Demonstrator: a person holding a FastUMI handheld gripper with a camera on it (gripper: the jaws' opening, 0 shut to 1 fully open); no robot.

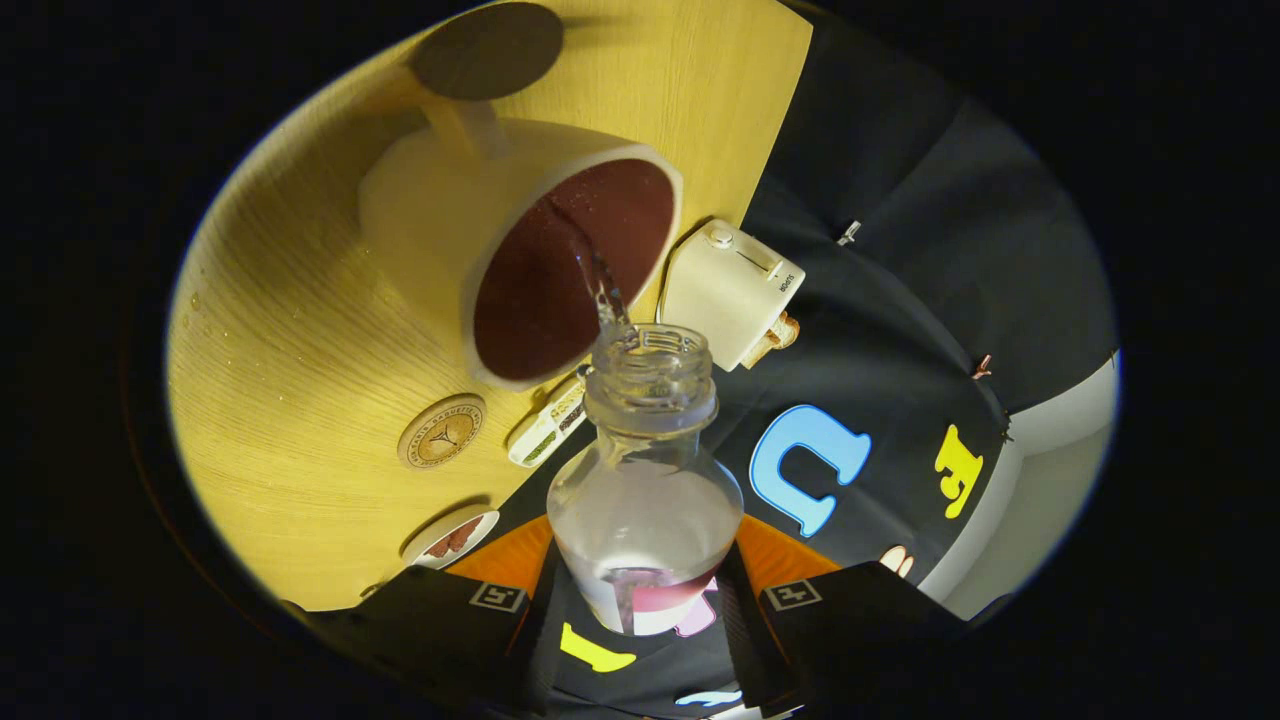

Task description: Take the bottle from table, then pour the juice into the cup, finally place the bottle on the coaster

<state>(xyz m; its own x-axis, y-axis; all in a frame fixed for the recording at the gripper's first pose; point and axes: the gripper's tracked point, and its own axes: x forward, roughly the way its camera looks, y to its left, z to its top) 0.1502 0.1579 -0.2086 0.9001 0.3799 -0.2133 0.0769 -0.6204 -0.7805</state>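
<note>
A clear plastic bottle (645, 480) is clamped between the two black fingers of the gripper (640, 600), one finger pressing on each side of its lower body. The bottle is tipped forward, its open, threaded neck pointing ahead of the fingers. It has no cap on. Its shoulders are rounded and see-through, and a pool of clear liquid sits inside against the lower wall.

A thin stream of clear liquid (600, 285) runs from the bottle's mouth into a cup (520, 250) just beyond it. The cup is a cream-white mug with a dark reddish-brown inside and a handle (465, 125) on its far side. The stream lands against the inner wall; how full the cup is cannot be told.

The cup stands on a light wooden table (300, 330) with visible grain. Past the cup's handle lies a dark round coaster (488, 50), flat on the table and apart from the bottle.

Beside the cup, near the table edge, lies a small round wooden disc (441, 431) with a printed emblem. Closer to the fingers is a white round object with a reddish picture (455, 538), partly hidden. A small white packet-like item (548, 427) lies just beside the bottle's neck. Next to the cup's rim stands a white boxy appliance (730, 290) with a knob on top.
</note>
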